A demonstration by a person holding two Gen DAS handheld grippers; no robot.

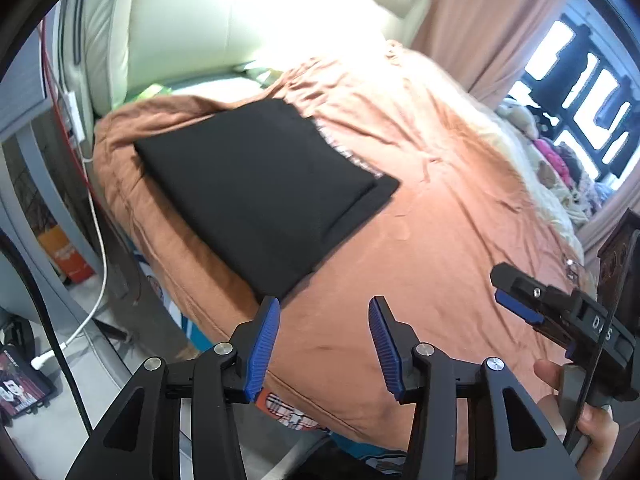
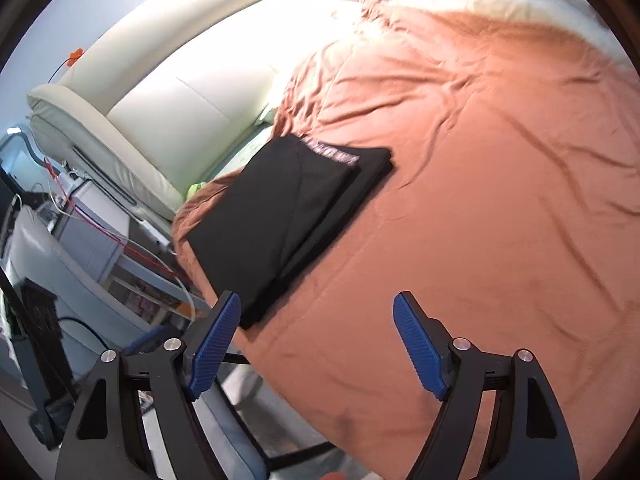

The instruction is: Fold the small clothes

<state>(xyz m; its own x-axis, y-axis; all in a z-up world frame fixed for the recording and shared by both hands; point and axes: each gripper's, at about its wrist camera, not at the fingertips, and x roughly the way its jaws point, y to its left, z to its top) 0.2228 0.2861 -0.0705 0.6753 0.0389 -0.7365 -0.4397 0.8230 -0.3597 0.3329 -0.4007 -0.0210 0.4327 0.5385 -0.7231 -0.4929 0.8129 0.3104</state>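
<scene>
Currently black garment (image 1: 260, 192) lies folded flat near bed (image 1: 420, 240) corner. Your left gripper (image 1: 324, 344) and right gripper (image 2: 316, 344): jaws apart, empty. Fold appears complete.

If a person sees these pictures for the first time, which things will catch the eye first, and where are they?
First comes the black folded garment, lying flat on the orange-brown bedcover near the corner by the cream headboard; a patterned waistband shows at its far edge. Next, the open left gripper and right gripper, blue-padded, hold nothing.
</scene>
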